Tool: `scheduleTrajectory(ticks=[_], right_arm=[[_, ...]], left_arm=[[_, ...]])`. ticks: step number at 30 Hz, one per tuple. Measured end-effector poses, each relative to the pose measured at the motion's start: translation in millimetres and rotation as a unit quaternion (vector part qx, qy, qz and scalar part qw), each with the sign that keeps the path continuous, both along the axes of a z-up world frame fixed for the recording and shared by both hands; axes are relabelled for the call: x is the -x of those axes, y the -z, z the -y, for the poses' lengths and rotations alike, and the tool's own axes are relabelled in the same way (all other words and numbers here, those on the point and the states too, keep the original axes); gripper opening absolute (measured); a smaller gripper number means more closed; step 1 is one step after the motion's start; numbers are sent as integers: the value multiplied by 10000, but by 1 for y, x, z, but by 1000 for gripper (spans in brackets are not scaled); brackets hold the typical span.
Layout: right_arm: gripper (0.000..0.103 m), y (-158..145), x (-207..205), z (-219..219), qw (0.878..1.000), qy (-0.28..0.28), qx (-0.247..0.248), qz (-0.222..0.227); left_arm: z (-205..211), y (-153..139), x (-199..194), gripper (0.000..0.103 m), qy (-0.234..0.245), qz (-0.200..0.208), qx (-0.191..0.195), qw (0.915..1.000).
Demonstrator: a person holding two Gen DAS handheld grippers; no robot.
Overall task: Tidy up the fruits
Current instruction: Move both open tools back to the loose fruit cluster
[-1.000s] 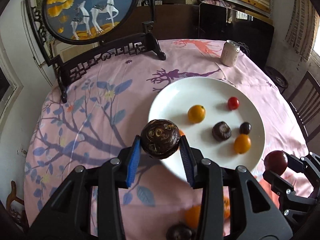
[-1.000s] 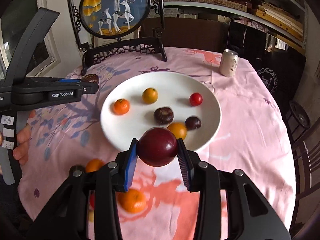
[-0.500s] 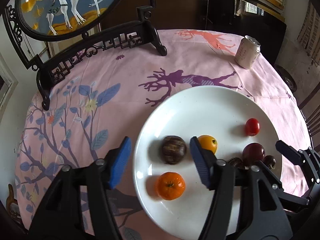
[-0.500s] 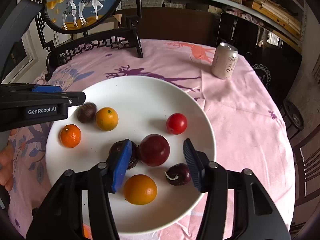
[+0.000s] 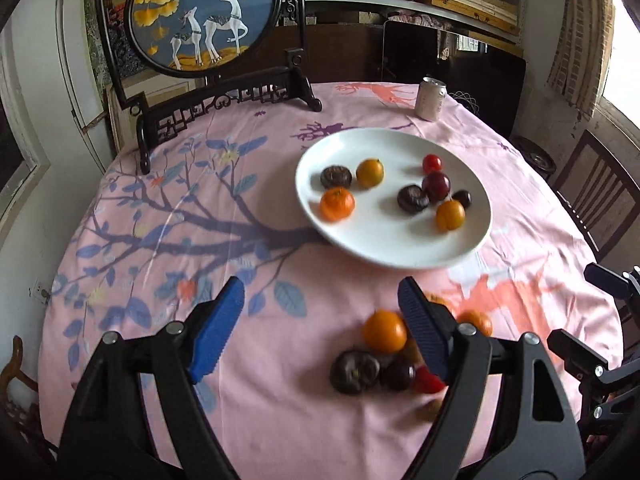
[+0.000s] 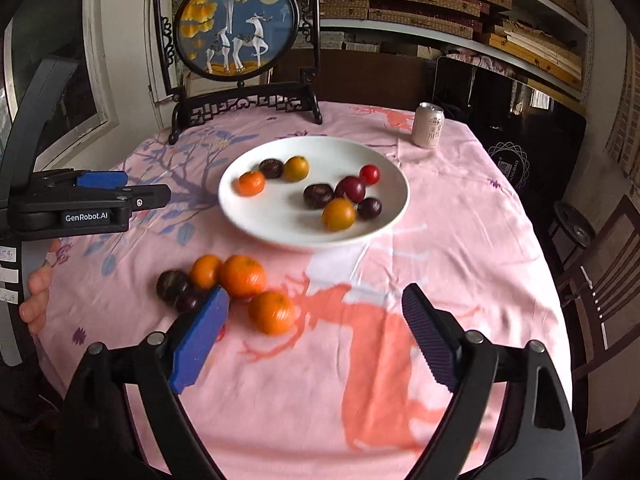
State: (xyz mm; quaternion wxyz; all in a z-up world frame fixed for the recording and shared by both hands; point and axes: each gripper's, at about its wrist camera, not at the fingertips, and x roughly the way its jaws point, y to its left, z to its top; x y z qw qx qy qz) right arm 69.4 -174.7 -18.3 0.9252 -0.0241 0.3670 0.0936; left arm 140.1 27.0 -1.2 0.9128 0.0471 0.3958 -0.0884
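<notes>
both tools back, empty; "genrobot.ai" label

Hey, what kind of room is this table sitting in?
Probably a home dining room: a round table under a pink tablecloth, wooden chairs, and a framed deer screen as decoration.

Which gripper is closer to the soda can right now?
Right, marginally. The soda can stands beyond the plate, on its right side; the right gripper faces it across the plate, while the left gripper sits further left.
</notes>
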Motion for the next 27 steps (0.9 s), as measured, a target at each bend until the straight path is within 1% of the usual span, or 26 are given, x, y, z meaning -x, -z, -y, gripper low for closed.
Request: scheduleTrajectory(ticks=[3,7,10,14,16,17,18,19,20,21,22,23,25,27], right_arm=[[89,5,22,-11,10000,-37,80,5],[89,8,34,-29,9995,-327,-7,-42],[89,22,31,-44,9979,-580,-85,-267],[89,49,17,-64,9946,-780,-171,-668],[88,56,13,-70,9932,-858,-298,-722],[81,59,11,-72,9925,-899,-385,-727],[68,61,9,-75,9918,-941,-434,-754],[61,64,6,-78,9911,-969,-441,-804],[47,68,2,-80,9905,-979,-429,-865],[36,72,-2,-82,9897,-993,-428,-935],[35,76,-6,-84,9890,-1006,-435,-993],[27,76,-7,-85,9903,-986,-395,-899],[26,75,-6,-87,9907,-1000,-268,-883],[26,72,-4,-83,9908,-962,-308,-903]], left_arm=[[-14,16,27,81,-250,38,-50,9997],[-32,30,44,81,-510,-50,-139,9986],[-42,39,48,81,-658,-122,-259,9974],[-50,46,50,81,-689,-243,-184,9972],[-52,47,50,81,-664,-261,-191,9973],[-52,48,51,81,-652,-277,-193,9973],[-52,50,51,81,-649,-291,-190,9973],[-52,50,51,81,-634,-307,-178,9974],[-51,51,51,81,-603,-327,-160,9975],[-49,52,51,81,-573,-346,-150,9976],[-47,53,51,81,-537,-362,-151,9978],[-45,54,51,81,-502,-374,-164,9979],[-39,56,50,81,-418,-401,-204,9981],[-31,59,49,81,-305,-440,-243,9983]])
